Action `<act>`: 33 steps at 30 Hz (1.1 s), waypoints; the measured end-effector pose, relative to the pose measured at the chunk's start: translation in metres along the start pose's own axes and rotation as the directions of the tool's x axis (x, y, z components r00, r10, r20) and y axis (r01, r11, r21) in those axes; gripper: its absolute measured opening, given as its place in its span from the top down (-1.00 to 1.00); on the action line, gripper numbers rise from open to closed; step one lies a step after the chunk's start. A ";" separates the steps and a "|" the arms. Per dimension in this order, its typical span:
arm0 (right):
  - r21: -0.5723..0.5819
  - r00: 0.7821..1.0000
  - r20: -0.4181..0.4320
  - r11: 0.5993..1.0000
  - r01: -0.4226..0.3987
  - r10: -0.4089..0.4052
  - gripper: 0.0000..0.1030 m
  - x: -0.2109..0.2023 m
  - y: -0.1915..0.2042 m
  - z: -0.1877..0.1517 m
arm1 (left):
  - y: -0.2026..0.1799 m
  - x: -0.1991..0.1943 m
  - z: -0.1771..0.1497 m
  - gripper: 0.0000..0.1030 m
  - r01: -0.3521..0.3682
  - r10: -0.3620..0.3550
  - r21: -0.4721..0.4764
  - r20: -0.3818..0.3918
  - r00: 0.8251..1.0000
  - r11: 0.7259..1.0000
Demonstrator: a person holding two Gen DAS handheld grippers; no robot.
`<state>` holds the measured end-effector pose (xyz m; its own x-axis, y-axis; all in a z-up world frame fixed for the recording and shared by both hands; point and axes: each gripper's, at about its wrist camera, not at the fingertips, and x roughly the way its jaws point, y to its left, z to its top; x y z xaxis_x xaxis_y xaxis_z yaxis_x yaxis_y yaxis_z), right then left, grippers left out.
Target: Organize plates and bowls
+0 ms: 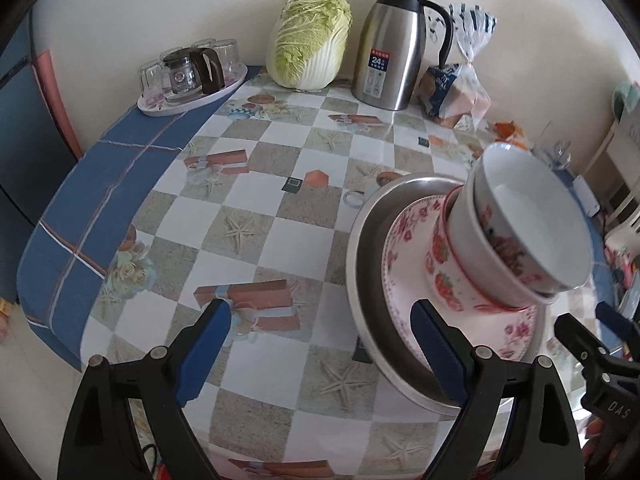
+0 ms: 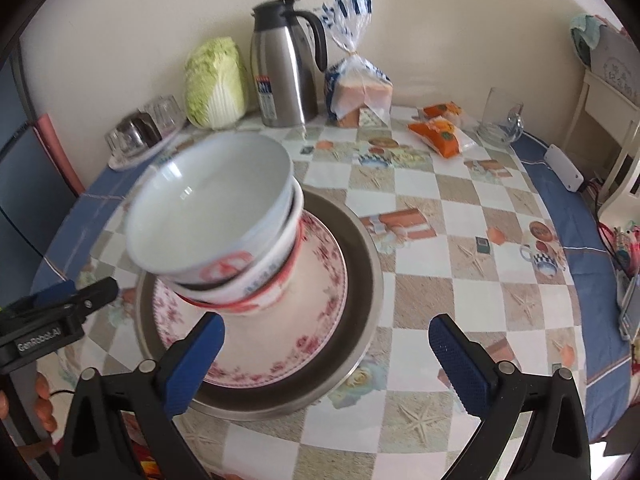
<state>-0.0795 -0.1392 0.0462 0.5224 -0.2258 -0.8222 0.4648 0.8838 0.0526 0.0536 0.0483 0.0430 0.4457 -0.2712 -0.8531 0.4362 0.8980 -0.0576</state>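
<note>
- We see three bowls (image 2: 212, 216) in one stack, each sitting inside the one under it. The top one is white inside, and the bottom one has red pictures on its side.
- The stack leans over to one side. It stands on one pink flower plate (image 2: 320, 280).
- The plate lies in one big metal pan (image 2: 370, 280). The pan rests on the table (image 2: 440, 216), which has a checked cloth with starfish on it.
- Our left gripper (image 1: 320, 344) is wide open and holds nothing. One blue finger (image 1: 434, 344) is in front of the pan's edge, and the other is over the bare cloth.
- Our right gripper (image 2: 328, 356) is wide open too, with nothing in it. One finger (image 2: 196, 364) is in front of the plate's near edge, and the other is over the cloth beside the pan.
- Each gripper shows at the edge of the other one's view. We also see a bit of a hand (image 2: 42, 400) low down on the left of the right view.
- At the back, by the wall, stand one cabbage (image 2: 214, 84), one steel jug (image 2: 284, 72) and one bag of bread (image 2: 360, 84).
- In the left corner sits one tray (image 1: 192, 98) with one small glass pot and some upside-down glasses. We cannot count the glasses for sure.
- On the right lie two orange packs (image 2: 440, 128), and near them one glass mug (image 2: 500, 116) and one white box (image 2: 564, 168).
</note>
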 end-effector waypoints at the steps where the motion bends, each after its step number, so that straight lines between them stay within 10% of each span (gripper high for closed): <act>1: -0.003 1.000 -0.008 1.000 0.002 -0.002 -1.00 0.002 0.000 0.000 | -0.002 0.001 -0.001 -0.78 -0.011 0.011 0.017 0.001 1.000 1.000; 33: -0.028 0.996 -0.082 0.999 0.033 -0.035 -1.00 0.022 -0.013 -0.005 | -0.013 0.020 -0.004 -0.78 -0.040 0.044 0.134 -0.029 0.999 0.990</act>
<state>-0.0771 -0.1534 0.0244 0.4453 -0.2224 -0.8673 0.4618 0.8869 0.0097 0.0535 0.0322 0.0241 0.4421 -0.2211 -0.8693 0.5187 0.8537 0.0467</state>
